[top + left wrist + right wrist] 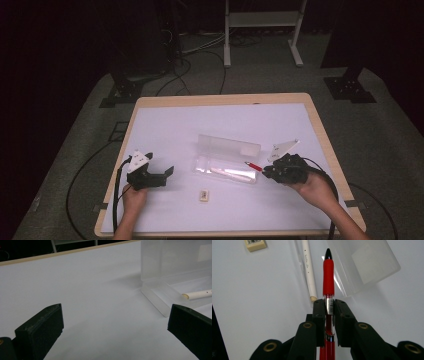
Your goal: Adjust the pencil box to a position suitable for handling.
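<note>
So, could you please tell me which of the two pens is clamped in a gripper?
The red pen, pinched between the right gripper's jaws; the white pen lies loose in the clear case.

A recording lab or studio
Black drapes, stand bases [349, 89], floor cables [200, 55] and grey carpet surround one white-topped table [165, 125]

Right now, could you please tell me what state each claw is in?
Left claw: open, nothing between its jaws, resting over the white table.
Right claw: shut on the red pen, tip pointing toward the clear case.
</note>
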Available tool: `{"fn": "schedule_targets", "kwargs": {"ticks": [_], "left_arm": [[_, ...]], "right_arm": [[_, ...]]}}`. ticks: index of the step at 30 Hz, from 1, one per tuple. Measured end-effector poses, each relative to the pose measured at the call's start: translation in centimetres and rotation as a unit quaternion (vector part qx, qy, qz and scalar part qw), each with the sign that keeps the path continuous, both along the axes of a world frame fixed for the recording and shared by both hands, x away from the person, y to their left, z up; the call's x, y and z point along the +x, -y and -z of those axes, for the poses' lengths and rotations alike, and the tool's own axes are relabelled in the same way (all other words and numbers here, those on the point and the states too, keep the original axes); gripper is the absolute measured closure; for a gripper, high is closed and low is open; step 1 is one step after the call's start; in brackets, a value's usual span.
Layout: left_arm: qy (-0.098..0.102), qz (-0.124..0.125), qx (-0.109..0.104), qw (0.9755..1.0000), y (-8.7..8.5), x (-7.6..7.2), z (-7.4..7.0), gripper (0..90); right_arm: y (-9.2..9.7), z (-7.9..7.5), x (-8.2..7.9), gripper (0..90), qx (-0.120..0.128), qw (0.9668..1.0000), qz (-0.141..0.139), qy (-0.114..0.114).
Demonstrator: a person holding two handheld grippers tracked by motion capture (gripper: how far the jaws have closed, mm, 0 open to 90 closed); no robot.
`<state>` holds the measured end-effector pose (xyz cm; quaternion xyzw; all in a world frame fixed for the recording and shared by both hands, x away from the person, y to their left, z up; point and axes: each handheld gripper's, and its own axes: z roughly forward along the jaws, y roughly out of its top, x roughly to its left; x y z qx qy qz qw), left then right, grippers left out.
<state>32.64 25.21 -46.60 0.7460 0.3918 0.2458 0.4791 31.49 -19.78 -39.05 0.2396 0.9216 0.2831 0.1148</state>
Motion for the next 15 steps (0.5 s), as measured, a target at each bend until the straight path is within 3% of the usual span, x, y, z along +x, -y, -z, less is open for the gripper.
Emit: {"fn": "schedule_targets", "kwargs": {"ticks": [15], "left_arm": [[0.001,0.001,0.001,1.0,0.0,0.0,0.0,0.0]], "right_arm": [[-1.4,-0.1,0.6,78.9,0.0,0.9999,-0.015,0.004]]}}
